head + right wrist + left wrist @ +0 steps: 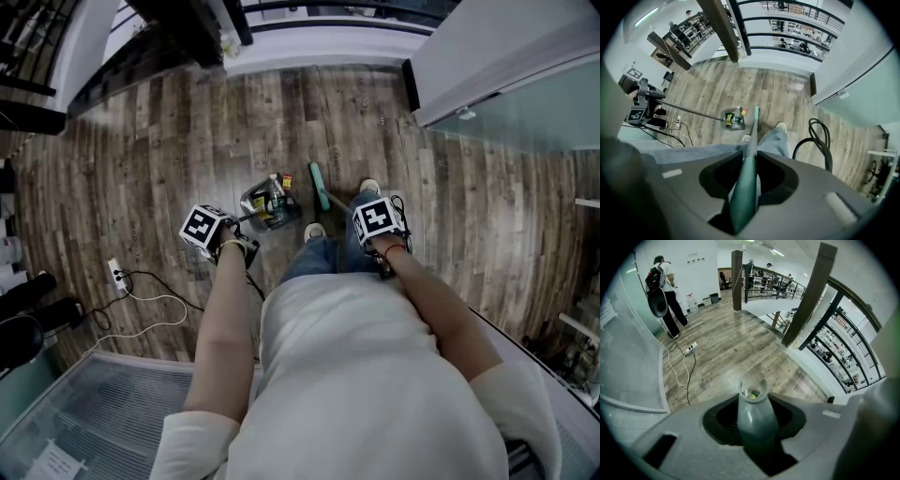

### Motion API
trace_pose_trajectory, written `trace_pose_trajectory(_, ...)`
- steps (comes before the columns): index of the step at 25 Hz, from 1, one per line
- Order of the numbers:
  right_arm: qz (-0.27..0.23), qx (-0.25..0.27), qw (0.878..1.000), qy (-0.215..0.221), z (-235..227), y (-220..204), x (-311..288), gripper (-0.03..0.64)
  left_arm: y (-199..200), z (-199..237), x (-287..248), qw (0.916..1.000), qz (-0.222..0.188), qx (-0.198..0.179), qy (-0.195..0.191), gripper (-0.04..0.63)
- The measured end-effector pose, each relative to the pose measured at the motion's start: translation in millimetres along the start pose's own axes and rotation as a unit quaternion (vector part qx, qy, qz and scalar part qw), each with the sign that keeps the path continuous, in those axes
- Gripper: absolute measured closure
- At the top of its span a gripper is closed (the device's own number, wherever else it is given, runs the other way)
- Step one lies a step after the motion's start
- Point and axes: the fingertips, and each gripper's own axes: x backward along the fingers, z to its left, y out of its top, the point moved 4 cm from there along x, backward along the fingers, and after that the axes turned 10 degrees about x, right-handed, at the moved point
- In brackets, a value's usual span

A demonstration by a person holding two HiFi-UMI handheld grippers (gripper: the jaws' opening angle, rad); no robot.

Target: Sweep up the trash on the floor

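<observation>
Wood-plank flooring (pixel 141 159) is filling the whole picture, running out to a railing well ahead of both grippers, and the boards near the sweep are looking bare of loose litter. The broom (pixel 319 186) is standing with its teal head on the floor, below and ahead of the right gripper (pixel 745 187). The dustpan (pixel 267 206) is sitting just beside that head, down ahead of the left gripper (pixel 754 427) and between the two. The trash (pixel 733 117) is lying inside the pan: a clear bottle with yellow bits around it. One small red-and-yellow scrap (pixel 286 181) is sitting at the pan's rim beside the bristles, and whether it is in or out I cannot tell.

So the sweeping is looking close to finished, with perhaps that last scrap to nudge in and the pan to carry off.

Both forearms are reaching down and forward at waist height. The left gripper's jaws are clamping the grey dustpan handle (pixel 754 413); the right gripper's jaws are pinching the broom handle (pixel 749 168), which is slanting down towards the pan.
</observation>
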Motion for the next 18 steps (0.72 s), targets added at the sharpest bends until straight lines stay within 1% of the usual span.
trace_pose_trajectory(4, 0.003, 0.013, 1.0, -0.005, -0.1, -0.6, -0.9, 0.52, -1.6, -0.1, -0.7, 1.0, 0.0, 0.001, 0.0, 0.485)
trace_pose_trajectory(18, 0.004, 0.009, 1.0, -0.004, -0.5, -2.2, -2.1, 0.52, -1.4, 2.5, -0.7, 1.0, 0.001, 0.001, -0.004, 0.485)
